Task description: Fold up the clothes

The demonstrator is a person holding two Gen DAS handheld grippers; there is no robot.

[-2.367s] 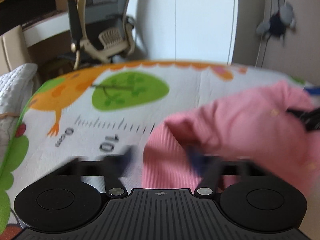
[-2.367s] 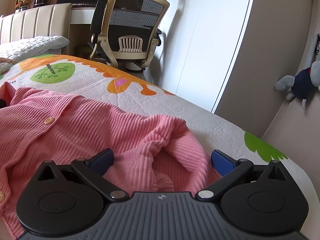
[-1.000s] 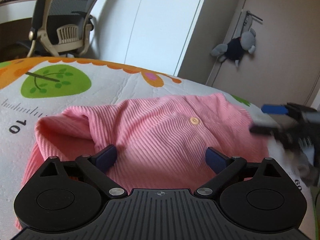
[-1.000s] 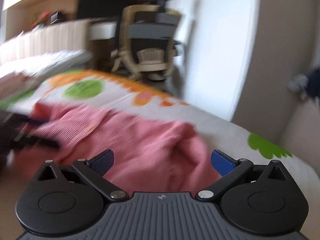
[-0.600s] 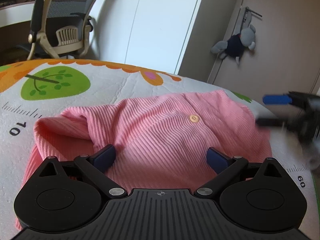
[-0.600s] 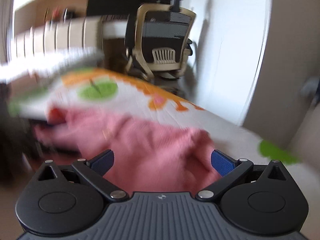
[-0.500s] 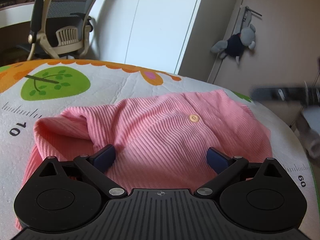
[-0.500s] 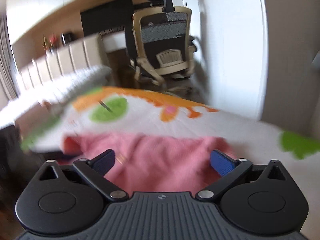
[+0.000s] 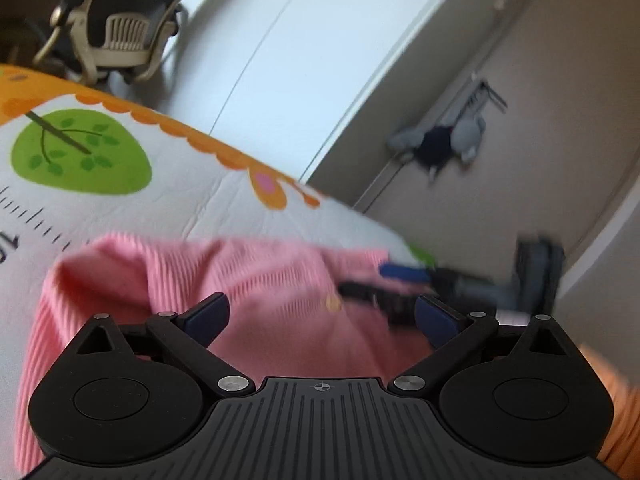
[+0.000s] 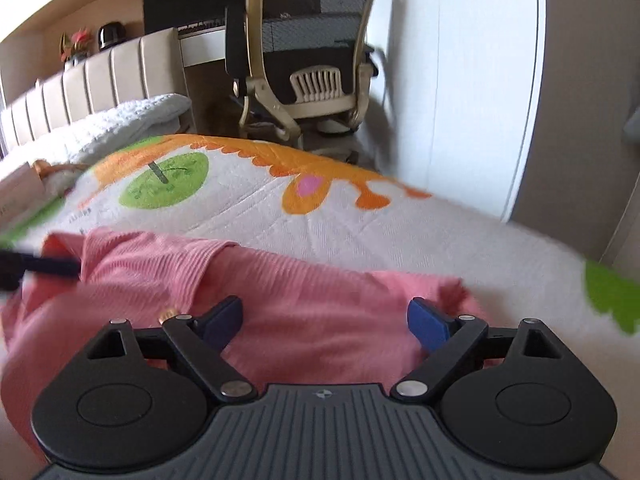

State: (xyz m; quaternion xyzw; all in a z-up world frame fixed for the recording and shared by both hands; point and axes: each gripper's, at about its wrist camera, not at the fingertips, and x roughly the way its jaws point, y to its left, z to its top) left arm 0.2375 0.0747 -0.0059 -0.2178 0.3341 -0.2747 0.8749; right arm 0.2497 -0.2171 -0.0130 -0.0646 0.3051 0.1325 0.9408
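On a bed covered by a cartoon-print mat (image 9: 192, 184), the left wrist view shows the left gripper (image 9: 322, 316) low in the frame, its two blue-tipped fingers spread wide apart and pointing forward over a pink ribbed cardigan (image 9: 256, 292) that lies rumpled across the lower middle. Nothing sits between the fingers; whether they touch the knit cannot be told. At the right of centre the right gripper (image 9: 404, 276) reaches in from the right edge, blurred, its blue tip at the cardigan's far side just beside a small pale button (image 9: 333, 303). A green leaf print (image 9: 80, 152) fills the mat at left, an office chair (image 9: 116, 32) stands in the upper left corner, and a grey plush toy (image 9: 440, 144) hangs on the door at upper right.

In the right wrist view, the right gripper (image 10: 325, 318) occupies the bottom of the frame, aimed level across the bed, its jaws likewise standing wide apart with the pink cardigan (image 10: 304, 292) spread beneath and between them. The garment runs from the left edge to right of centre, a folded flap showing at its upper left. A dark blurred finger of the left gripper (image 10: 40, 266) enters at the middle left edge, against the cardigan's end. Behind, the chair (image 10: 308, 52) stands at top centre, with a white blanket (image 10: 120, 120) and padded headboard (image 10: 100, 72) at upper left.
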